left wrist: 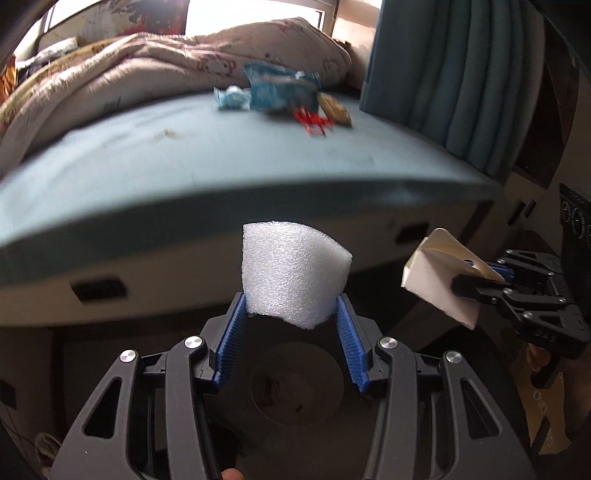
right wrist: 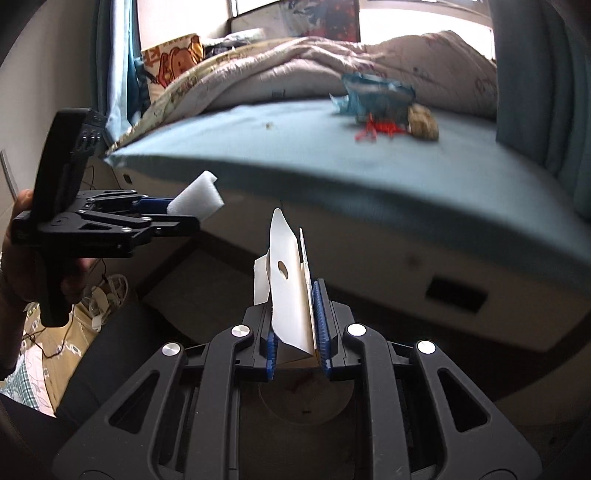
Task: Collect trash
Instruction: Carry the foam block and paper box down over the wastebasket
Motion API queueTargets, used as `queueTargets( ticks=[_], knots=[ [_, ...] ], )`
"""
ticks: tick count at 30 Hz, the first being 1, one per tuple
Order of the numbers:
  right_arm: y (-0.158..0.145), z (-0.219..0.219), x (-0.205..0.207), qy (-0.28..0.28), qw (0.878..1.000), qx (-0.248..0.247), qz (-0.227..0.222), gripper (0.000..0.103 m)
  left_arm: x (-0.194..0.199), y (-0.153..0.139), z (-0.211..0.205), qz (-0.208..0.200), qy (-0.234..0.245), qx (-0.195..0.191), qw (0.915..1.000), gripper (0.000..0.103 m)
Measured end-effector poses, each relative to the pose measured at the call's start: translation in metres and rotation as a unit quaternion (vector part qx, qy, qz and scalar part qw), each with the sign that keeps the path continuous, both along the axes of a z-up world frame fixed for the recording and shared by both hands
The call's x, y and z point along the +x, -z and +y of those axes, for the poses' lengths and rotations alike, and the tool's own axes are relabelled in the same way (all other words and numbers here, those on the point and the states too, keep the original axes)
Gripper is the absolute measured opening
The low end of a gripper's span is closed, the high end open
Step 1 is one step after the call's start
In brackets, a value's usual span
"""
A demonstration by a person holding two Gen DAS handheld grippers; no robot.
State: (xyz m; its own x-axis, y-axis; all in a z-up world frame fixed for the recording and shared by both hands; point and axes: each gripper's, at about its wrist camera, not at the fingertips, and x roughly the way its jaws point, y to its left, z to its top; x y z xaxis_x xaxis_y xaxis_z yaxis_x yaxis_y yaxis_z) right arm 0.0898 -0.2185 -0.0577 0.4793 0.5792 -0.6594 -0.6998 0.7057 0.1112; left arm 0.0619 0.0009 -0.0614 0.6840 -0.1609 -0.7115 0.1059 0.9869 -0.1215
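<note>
My left gripper (left wrist: 291, 314) pinches a white foam block (left wrist: 295, 273) below the bed (left wrist: 221, 162) edge; my right gripper (right wrist: 295, 332) clamps a flattened paper carton (right wrist: 290, 291) beside it. Blue wrappers (left wrist: 280, 88), red scraps (left wrist: 314, 120) and a brown crumpled wad (left wrist: 336, 109) lie on the bed, near the quilt (left wrist: 166, 62).

- A bedroom in a home.
- A bed (left wrist: 221, 177) with a blue-green sheet fills most of both views.
- A rumpled quilt (right wrist: 332, 70) with a pale printed pattern lies bunched at the bed's far side.
- Blue curtains (left wrist: 461, 81) hang beside the bed, and a bright window (left wrist: 255, 13) stands behind it.
- A cartoon-print cushion (right wrist: 173, 59) sits at the bed's far end.
- Wrappers (left wrist: 280, 90) lie on the sheet.
- On the floor, cables (right wrist: 99, 295) and patterned fabric (right wrist: 44, 354) lie beside the bed.
</note>
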Motion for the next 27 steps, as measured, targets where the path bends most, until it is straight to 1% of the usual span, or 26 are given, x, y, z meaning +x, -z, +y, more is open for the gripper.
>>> queueTargets(
  ticks=[1, 2, 4, 6, 8, 11, 12, 14, 15, 20, 23, 25, 27],
  knots=[
    [0.014, -0.002, -0.005, 0.001, 1.0, -0.002, 0.005, 0.016, -0.003, 0.008, -0.001, 0.004, 0.003, -0.003, 1.0, 0.048],
    [0.021, -0.003, -0.008, 0.002, 1.0, -0.003, 0.009, 0.016, -0.007, 0.018, -0.003, 0.009, 0.005, -0.006, 0.9999, 0.048],
    [0.04, -0.005, -0.014, 0.002, 1.0, -0.004, 0.02, 0.016, -0.014, 0.044, -0.009, 0.028, 0.011, -0.009, 0.9995, 0.048],
    [0.05, -0.005, -0.015, 0.001, 1.0, -0.01, 0.026, 0.016, -0.017, 0.064, -0.012, 0.04, 0.016, -0.009, 0.999, 0.048],
    [0.059, -0.004, -0.015, 0.0, 0.999, -0.019, 0.032, 0.016, -0.016, 0.086, -0.014, 0.058, 0.02, -0.016, 0.9979, 0.048],
    [0.066, -0.005, -0.009, 0.005, 0.999, -0.024, 0.032, 0.016, -0.011, 0.112, -0.017, 0.075, 0.027, -0.016, 0.9967, 0.049],
    [0.068, -0.006, -0.005, 0.006, 0.999, -0.024, 0.034, 0.016, -0.006, 0.127, -0.019, 0.087, 0.032, -0.015, 0.9956, 0.049],
    [0.072, -0.006, 0.003, 0.011, 0.999, -0.025, 0.035, 0.016, 0.001, 0.145, -0.021, 0.098, 0.037, -0.012, 0.9944, 0.049],
    [0.075, -0.005, 0.006, 0.012, 0.999, -0.026, 0.036, 0.016, 0.008, 0.161, -0.022, 0.106, 0.039, -0.01, 0.9935, 0.049],
    [0.101, -0.001, 0.025, 0.012, 0.998, -0.036, 0.055, 0.016, 0.033, 0.218, -0.024, 0.142, 0.042, -0.021, 0.9888, 0.049],
    [0.116, 0.0, 0.035, 0.012, 0.997, -0.043, 0.067, 0.016, 0.049, 0.251, -0.029, 0.166, 0.047, -0.025, 0.9846, 0.049],
    [0.122, -0.001, 0.041, 0.015, 0.996, -0.042, 0.073, 0.016, 0.057, 0.265, -0.034, 0.179, 0.053, -0.023, 0.9821, 0.049],
    [0.13, -0.004, 0.048, 0.021, 0.996, -0.041, 0.08, 0.016, 0.064, 0.276, -0.038, 0.189, 0.059, -0.017, 0.98, 0.052]
  ],
)
